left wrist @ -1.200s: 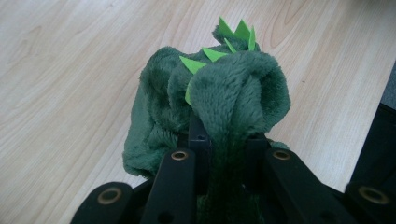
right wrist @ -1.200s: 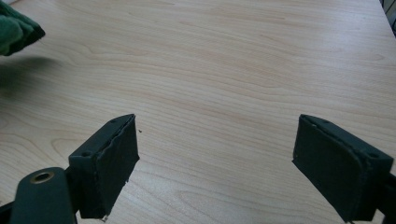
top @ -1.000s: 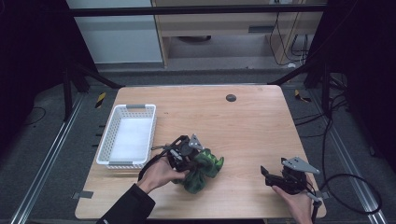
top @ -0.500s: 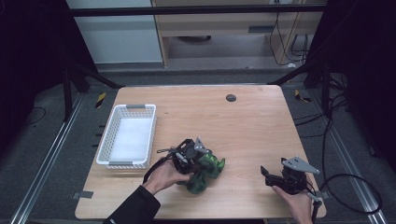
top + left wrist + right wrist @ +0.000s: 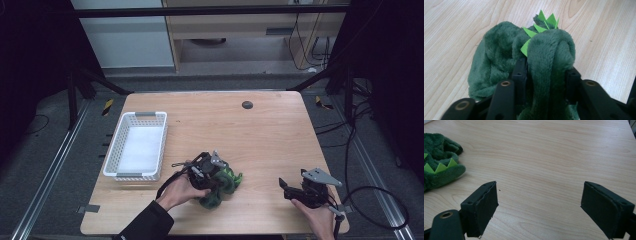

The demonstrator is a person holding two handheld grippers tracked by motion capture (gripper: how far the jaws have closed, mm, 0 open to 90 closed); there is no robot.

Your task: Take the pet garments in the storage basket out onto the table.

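A lab or test room set up for recording: a bare wooden table [image 5: 260, 130] stands mid-frame inside a black metal frame [image 5: 210, 11], cables [image 5: 360, 165] trail over the grey floor at the right, and yellow-black tape marks [image 5: 107, 106] sit at the table's far corners

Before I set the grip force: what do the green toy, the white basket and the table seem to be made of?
Green toy: soft plush, going by the fuzzy pile and folds; its bright green spikes look like flat felt or foam. White basket: apparently moulded plastic, with perforated walls and a matte finish. Table: light wood grain, smooth and even, perhaps laminate.
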